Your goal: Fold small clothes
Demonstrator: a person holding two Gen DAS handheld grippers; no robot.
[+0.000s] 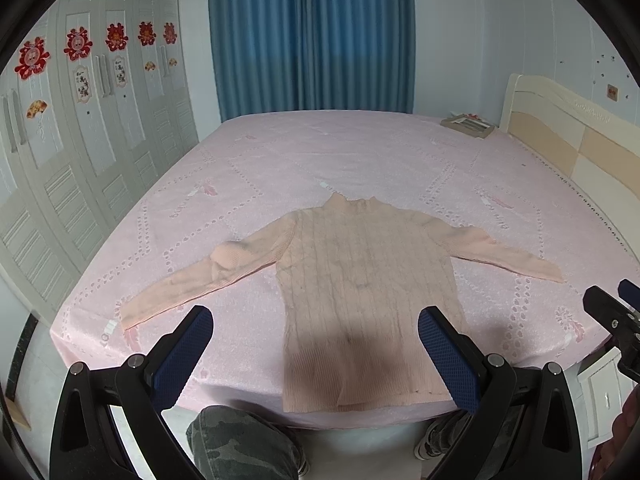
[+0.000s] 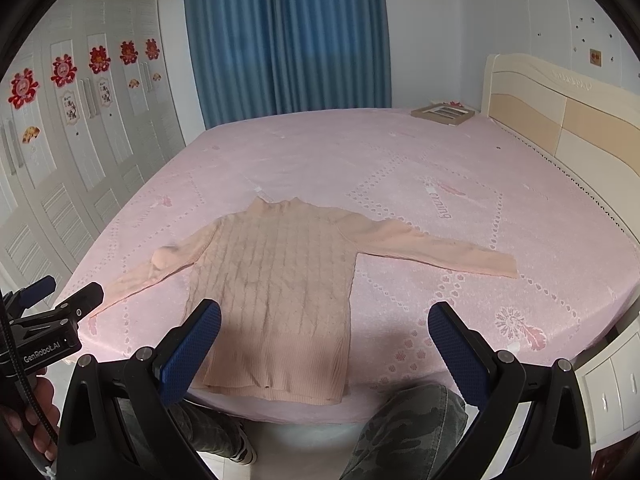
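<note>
Both tongs hang empty above the near edge of the bed: my left gripper (image 1: pixel 316 330) has its blue pads spread wide at the bottom of its view, and my right gripper (image 2: pixel 325 326) stands just as far apart, neither touching cloth. Between and beyond them lies the pink sweater (image 1: pixel 362 280), flat on its back in the lower centre of each frame, collar pointing away from me, hem at the mattress edge, both sleeves stretched out to left and right. As I judge it, nothing is folded yet; the spreading is done and every fold remains, sleeves first, then the body. It rests on a pink bedsheet (image 2: pixel 420 168) with a pierced pattern, smooth and mostly bare. A picture frame (image 2: pixel 444 114) sits far off at upper right near the cream headboard (image 2: pixel 560 112). Blue curtains (image 2: pixel 284 36) fill the top centre, and white wardrobe doors (image 1: pixel 80 140) with red paper cuttings run down the left side.
</note>
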